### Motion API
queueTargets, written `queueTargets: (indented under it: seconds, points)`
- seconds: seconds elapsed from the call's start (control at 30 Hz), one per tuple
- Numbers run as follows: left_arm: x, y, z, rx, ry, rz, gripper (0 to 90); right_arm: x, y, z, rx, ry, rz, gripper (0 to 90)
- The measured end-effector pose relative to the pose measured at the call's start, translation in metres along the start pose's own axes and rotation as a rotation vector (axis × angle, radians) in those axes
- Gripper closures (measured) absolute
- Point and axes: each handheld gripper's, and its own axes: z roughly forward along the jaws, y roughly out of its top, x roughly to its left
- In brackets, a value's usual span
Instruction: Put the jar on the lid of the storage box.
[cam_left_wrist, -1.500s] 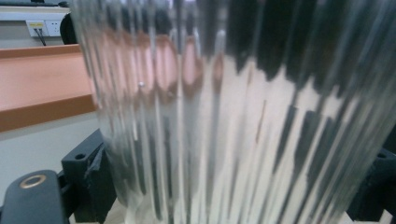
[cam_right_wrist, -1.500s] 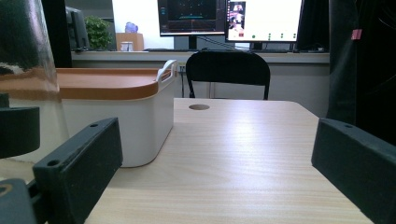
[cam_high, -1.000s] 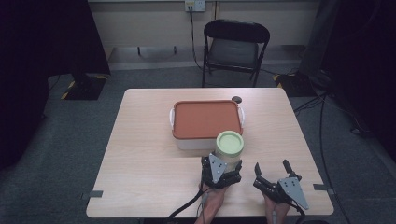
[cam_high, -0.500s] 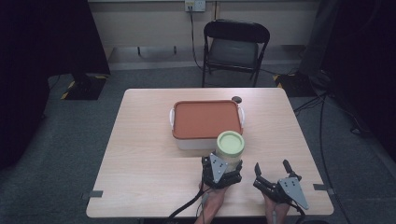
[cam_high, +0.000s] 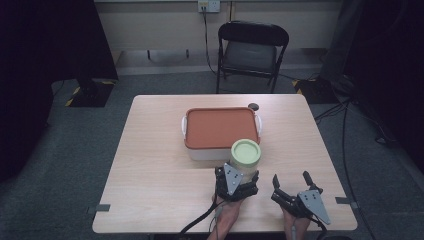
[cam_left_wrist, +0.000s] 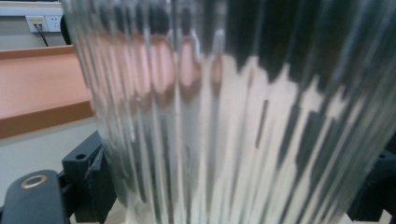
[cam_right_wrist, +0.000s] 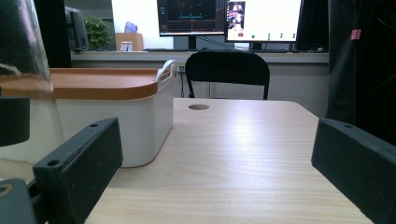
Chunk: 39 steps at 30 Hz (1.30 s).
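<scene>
A ribbed clear glass jar (cam_high: 245, 152) with a pale green lid stands upright near the table's front edge, just before the lidded box. My left gripper (cam_high: 237, 175) is shut on the jar's lower body. In the left gripper view the jar (cam_left_wrist: 233, 102) fills the frame, and a black jaw presses against each side of it. To its right, my right gripper (cam_high: 290, 178) rests low over the table, open and holding nothing. The right gripper view shows its jaws wide apart (cam_right_wrist: 215, 154), with the jar (cam_right_wrist: 23, 84) at the far left.
A white box with an orange lid (cam_high: 220, 127) sits mid-table right behind the jar; it also shows as the box (cam_right_wrist: 107, 88). A small dark disc (cam_high: 253, 106) lies past the box. Behind the wooden table (cam_high: 160, 175) stands a black folding chair (cam_high: 252, 47).
</scene>
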Motion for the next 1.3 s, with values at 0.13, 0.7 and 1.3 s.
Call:
queueTargets:
  seconds: [0.13, 0.7, 1.3]
  points:
    - [0.002, 0.004, -0.001, -0.004, 0.001, 0.003, 11.7, 0.0, 0.0, 0.0, 0.0, 0.0, 0.0, 1.2]
    - [0.01, 0.02, -0.006, -0.008, 0.002, 0.017, 11.7, 0.0, 0.0, 0.0, 0.0, -0.001, 0.0, 1.2]
    - [0.029, 0.043, -0.008, -0.015, 0.012, 0.028, 11.7, 0.0, 0.0, 0.0, 0.0, 0.0, 0.0, 1.2]
